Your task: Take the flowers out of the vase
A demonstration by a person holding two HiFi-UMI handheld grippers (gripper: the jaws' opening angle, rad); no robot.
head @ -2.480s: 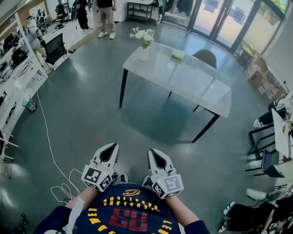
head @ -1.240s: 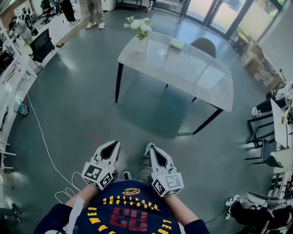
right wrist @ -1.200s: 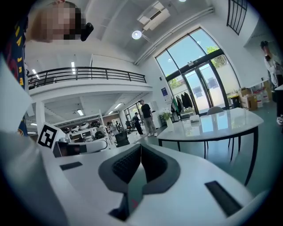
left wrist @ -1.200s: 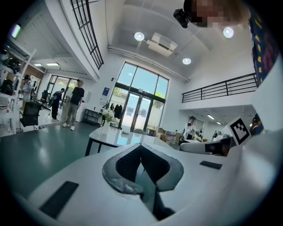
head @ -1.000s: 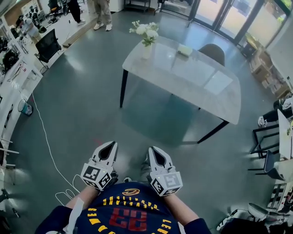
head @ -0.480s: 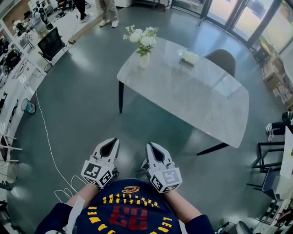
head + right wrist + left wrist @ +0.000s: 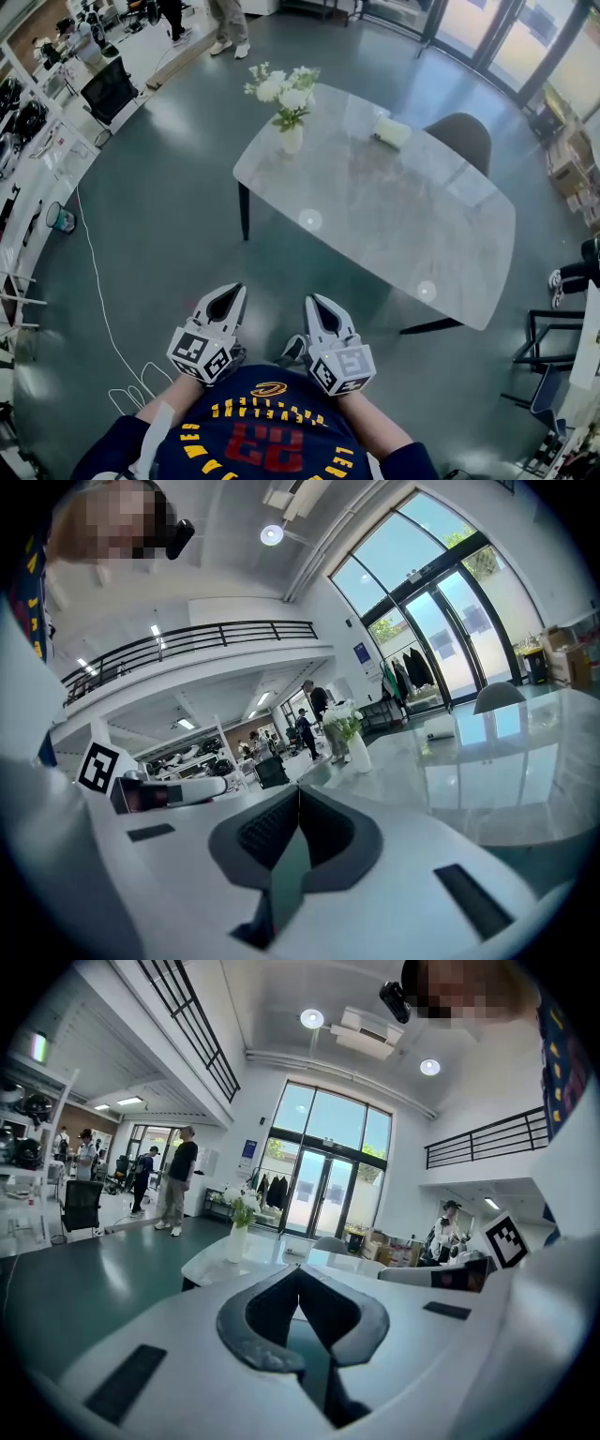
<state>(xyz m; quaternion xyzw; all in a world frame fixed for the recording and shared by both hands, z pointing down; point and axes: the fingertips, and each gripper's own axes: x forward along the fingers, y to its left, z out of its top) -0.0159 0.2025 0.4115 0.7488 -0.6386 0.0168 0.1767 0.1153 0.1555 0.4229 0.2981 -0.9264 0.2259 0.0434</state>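
Head view: the left gripper (image 7: 226,294) and right gripper (image 7: 317,304) are held side by side low in front of the person's chest, over the green floor (image 7: 159,216), both pointing towards the table (image 7: 394,216); each pair of jaws is pressed together with nothing between; the flowers (image 7: 279,88) stand upright in the white vase (image 7: 292,141) at the table's far left corner, well apart from both grippers; a pale block (image 7: 392,131) lies further along the far edge, near a chair (image 7: 465,141); a white cable (image 7: 101,314) runs over the floor at the left.

Left gripper view: the jaws meet at their tips, empty (image 7: 298,1271); beyond them the vase (image 7: 235,1241) with the flowers (image 7: 243,1207) stands on the near corner of the table (image 7: 211,1261), left of the jaw line; a person (image 7: 177,1181) stands further off on the left.

Right gripper view: the jaws are closed tip to tip on nothing (image 7: 298,789); the vase (image 7: 358,753) and flowers (image 7: 341,716) show just right of the jaw line, on the glossy table (image 7: 487,761).
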